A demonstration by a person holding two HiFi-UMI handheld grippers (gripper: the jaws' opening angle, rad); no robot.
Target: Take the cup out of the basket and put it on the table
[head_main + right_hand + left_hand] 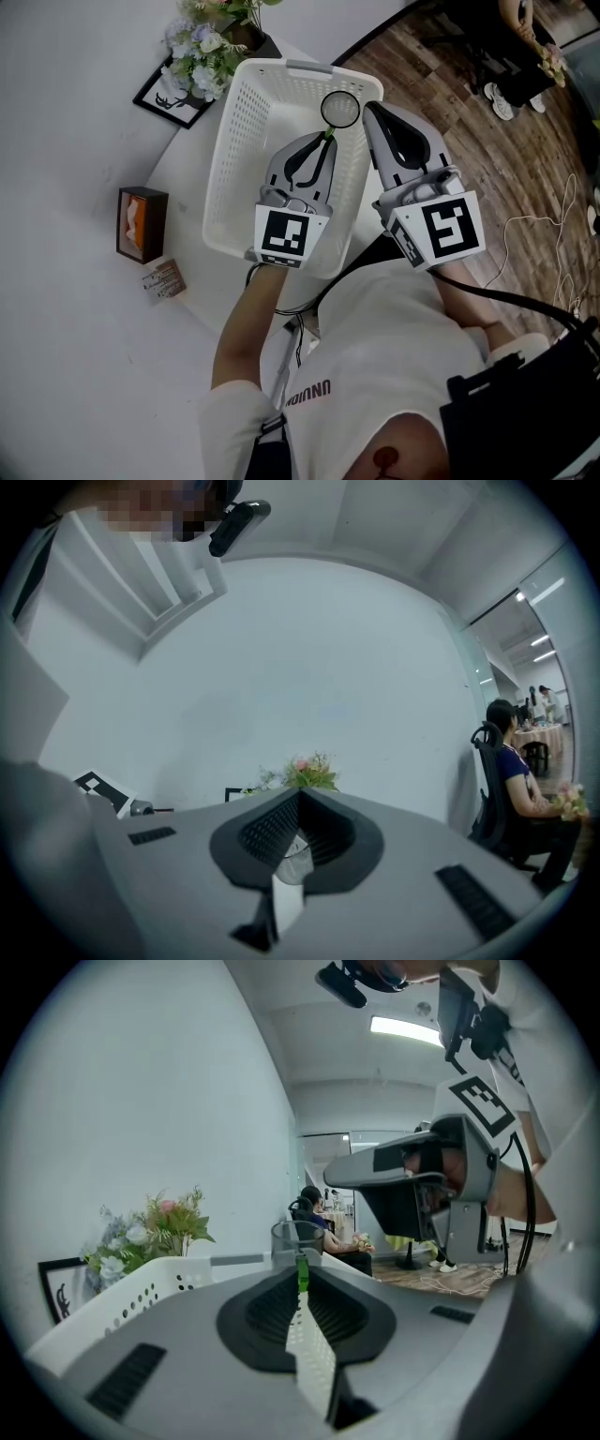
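A clear glass cup point(340, 110) hangs at the far right corner of the white perforated basket point(234, 122), level with its rim. My left gripper point(328, 134) reaches over the basket, and its green-tipped jaws are shut on the cup's near wall. In the left gripper view the cup point(298, 1239) stands just past the left gripper point(301, 1274), above the basket rim point(141, 1283). My right gripper point(367, 108) sits just right of the cup with its jaws closed and nothing gripped. In the right gripper view the cup point(292, 857) shows through the gap under the right gripper point(299, 796).
Flowers point(211, 37) and a black picture frame point(173, 94) stand behind the basket. A brown tissue box point(141, 223) and a small packet point(164, 279) lie to its left. Wooden floor with cables point(534, 225) lies to the right. A seated person point(511, 771) is in the background.
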